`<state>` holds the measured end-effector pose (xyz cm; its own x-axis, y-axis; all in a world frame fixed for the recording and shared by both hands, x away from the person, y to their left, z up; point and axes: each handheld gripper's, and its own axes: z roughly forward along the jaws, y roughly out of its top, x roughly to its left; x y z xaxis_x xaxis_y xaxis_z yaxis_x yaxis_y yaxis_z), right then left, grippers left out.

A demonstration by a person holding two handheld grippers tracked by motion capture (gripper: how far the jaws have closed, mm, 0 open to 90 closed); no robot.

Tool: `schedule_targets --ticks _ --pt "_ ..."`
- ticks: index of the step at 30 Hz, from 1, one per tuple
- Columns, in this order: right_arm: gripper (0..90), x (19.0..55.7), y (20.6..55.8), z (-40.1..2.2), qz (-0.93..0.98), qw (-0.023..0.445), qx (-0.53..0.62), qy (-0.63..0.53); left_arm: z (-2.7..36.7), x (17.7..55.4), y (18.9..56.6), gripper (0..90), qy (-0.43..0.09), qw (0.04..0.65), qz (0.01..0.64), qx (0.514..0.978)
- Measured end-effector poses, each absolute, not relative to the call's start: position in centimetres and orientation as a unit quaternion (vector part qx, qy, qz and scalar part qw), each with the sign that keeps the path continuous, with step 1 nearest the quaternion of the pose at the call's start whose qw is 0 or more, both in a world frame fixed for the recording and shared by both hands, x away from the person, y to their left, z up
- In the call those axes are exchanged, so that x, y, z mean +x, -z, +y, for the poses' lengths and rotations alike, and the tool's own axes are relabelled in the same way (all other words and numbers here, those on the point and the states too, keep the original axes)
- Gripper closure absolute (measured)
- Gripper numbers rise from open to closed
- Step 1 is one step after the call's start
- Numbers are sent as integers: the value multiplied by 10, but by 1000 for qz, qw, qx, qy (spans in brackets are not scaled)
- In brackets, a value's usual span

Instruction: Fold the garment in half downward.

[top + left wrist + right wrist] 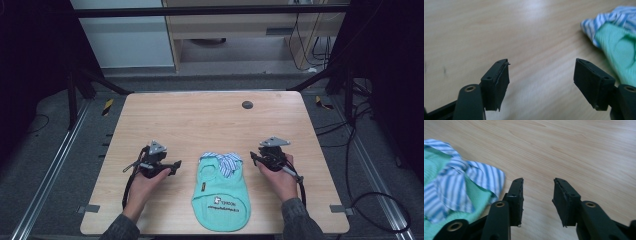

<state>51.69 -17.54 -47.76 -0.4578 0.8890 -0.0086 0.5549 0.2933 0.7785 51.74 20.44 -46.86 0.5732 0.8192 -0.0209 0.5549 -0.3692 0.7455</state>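
2 grippers are held over the table [165, 115] with jaws spread and empty: left gripper [175, 166], right gripper [254, 157]. A green shirt [221, 197] with striped collar [225, 162] is laid flat between them at the near edge.

Mint green garment with a blue-and-white striped collar on pale wood.

The small garment [221, 197], low in the centre of the high view, is mint green with white print near its bottom edge; its collar [223, 162] carries blue and white stripes. The table [200, 120] is light tan with a fine wood grain, and a dark grey round disc [247, 105] sits toward its upper right. Both grippers, left [176, 165] and right [253, 157], are black, each topped by a grey plate. Sleeves at the bottom edge are dark grey.
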Motion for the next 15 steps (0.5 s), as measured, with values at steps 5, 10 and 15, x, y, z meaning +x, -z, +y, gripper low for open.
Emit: schedule_targets --ticks 5,10,15 --pt "700 531 472 -163 786 188 456 -373 184 538 457 367 -168 357 406 825" --pt "779 537 466 -154 802 177 442 -361 162 553 446 453 -178 340 384 840" --pt "789 536 468 -147 810 164 439 -352 138 557 440 476 -185 334 361 851"
